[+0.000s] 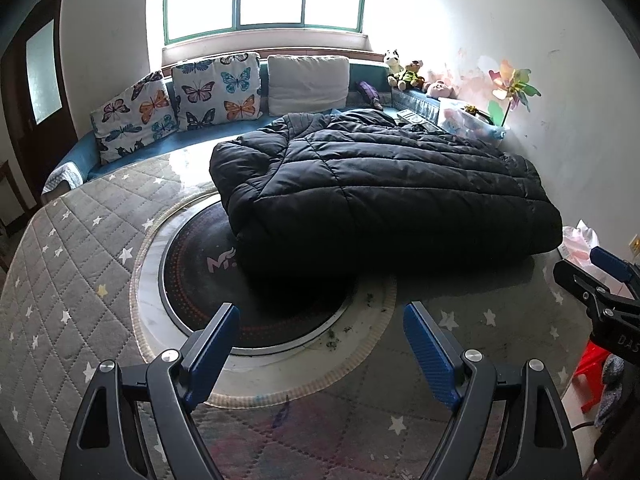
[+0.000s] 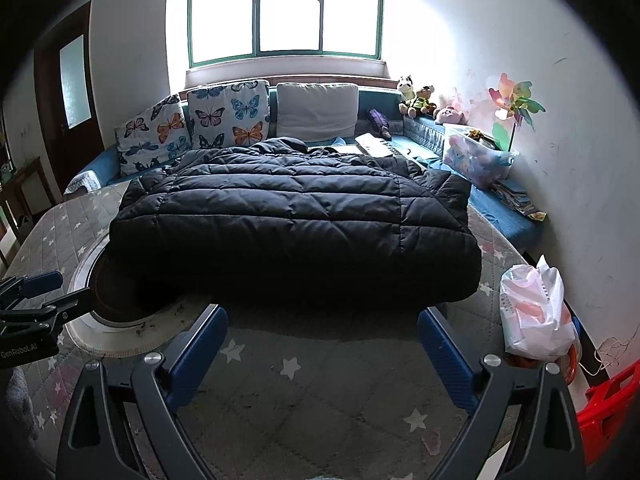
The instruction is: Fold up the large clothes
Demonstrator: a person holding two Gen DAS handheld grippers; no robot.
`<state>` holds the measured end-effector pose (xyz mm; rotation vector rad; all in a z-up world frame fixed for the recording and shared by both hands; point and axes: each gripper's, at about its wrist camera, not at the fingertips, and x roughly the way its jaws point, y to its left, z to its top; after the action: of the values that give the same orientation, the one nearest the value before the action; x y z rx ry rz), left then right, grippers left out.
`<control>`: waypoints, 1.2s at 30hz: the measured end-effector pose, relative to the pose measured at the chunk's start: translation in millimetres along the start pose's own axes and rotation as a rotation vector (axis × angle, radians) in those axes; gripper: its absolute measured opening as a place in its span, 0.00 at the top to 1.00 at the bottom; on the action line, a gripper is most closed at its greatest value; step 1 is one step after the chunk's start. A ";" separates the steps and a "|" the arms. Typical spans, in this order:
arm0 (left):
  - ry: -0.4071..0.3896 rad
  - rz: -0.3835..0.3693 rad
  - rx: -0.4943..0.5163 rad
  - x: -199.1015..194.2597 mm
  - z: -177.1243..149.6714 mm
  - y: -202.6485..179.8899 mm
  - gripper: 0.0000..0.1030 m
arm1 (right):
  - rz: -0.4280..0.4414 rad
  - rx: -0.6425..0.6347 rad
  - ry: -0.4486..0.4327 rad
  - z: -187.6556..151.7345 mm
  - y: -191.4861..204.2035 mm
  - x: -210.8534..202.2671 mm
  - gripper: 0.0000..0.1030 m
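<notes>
The black puffer jacket [image 2: 296, 224] lies folded on the star-quilted table cover [image 2: 320, 376], long axis running side to side, collar end toward the butterfly cushions [image 2: 228, 114]. My left tongs [image 1: 322, 326] and right tongs [image 2: 322, 330] hover released, nearside of the jacket.

— What's along the back, under the window [image 2: 284, 12]?
— A blue sofa [image 2: 504, 216] with two butterfly pillows [image 1: 218, 90] and a plain pillow [image 1: 308, 84].
— And the right corner?
— Plush toys [image 2: 418, 100], a pinwheel [image 2: 514, 104], and a clear bin [image 2: 478, 158] of toys.
— Nearer?
— A star-print quilted cover [image 1: 72, 272] over the surface, a round dark plate [image 1: 200, 292] set in it, a white plastic bag [image 2: 534, 312] at the right edge, a red stool [image 1: 592, 364], and a dark door [image 2: 70, 92] on the left.
</notes>
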<state>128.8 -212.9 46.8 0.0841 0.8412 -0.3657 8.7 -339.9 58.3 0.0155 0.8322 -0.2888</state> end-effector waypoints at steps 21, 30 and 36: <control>0.013 -0.004 0.024 4.2 -0.9 -2.1 0.13 | 0.001 0.005 0.012 -1.1 0.6 3.3 0.00; 0.019 -0.005 0.029 6.6 -2.4 -2.0 0.13 | 0.001 0.005 0.014 -2.4 1.7 3.7 0.00; 0.022 -0.001 0.033 8.7 -3.8 -1.2 0.13 | 0.002 0.006 0.016 -2.1 1.5 3.9 0.00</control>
<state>131.0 -215.7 37.9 0.1187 0.8575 -0.3807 10.0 -339.2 53.9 0.0237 0.8470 -0.2895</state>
